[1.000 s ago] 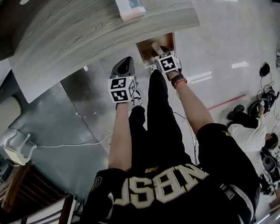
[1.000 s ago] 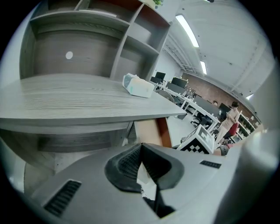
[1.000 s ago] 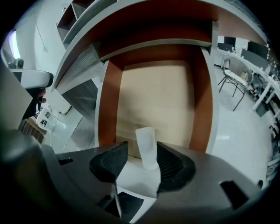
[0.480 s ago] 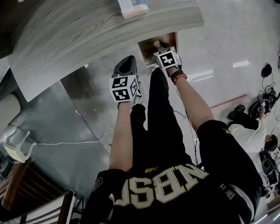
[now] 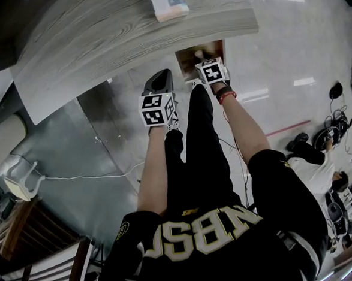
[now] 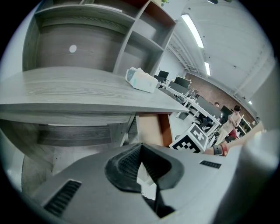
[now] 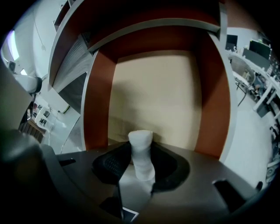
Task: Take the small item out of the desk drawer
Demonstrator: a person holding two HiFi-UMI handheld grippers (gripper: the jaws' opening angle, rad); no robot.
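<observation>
Two grippers are in view, but the work falls to the right gripper (image 7: pixel 141 162). It reaches into the open desk drawer (image 5: pixel 185 53), and its jaws are closing around the small white item (image 7: pixel 140 142), which stands upright between the pads inside the drawer. The pads appear to touch its sides, though the wide-angle view leaves that uncertain. The left gripper (image 6: pixel 141 148) hangs outside, below the desk top (image 5: pixel 126 32), with its jaws together on nothing. To do this step well, I would finish the squeeze gently with the item centred between the pads. Once the hold is firm, lift it clear of the drawer walls before drawing back.
</observation>
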